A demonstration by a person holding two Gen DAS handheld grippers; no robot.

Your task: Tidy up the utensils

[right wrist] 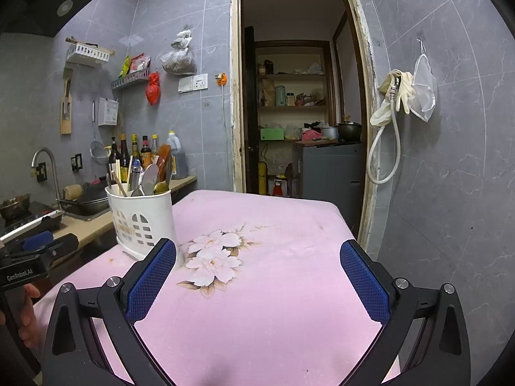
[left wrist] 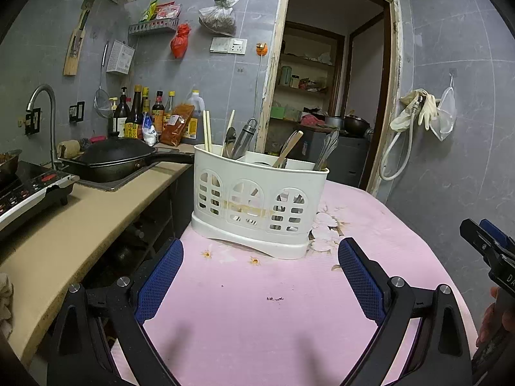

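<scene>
White caddy [left wrist: 257,202] w/ chopsticks [left wrist: 207,130], spoons [left wrist: 328,148]; left claw [left wrist: 260,276], right claw [right wrist: 257,280] both spread, nothing held.

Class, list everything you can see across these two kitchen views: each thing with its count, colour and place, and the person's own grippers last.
utensil caddy: one, white, on the pink table, ahead of the left gripper
utensils: several, metal and wooden, upright in the caddy
tablecloth: one, pink with a flower print, covering the table
wok: one, black, over the sink
sauce bottles: several, mostly dark, at the wall on the counter
induction cooker: one, black and white, left on the counter
left gripper: open, holding nothing
right gripper: open, holding nothing
</scene>
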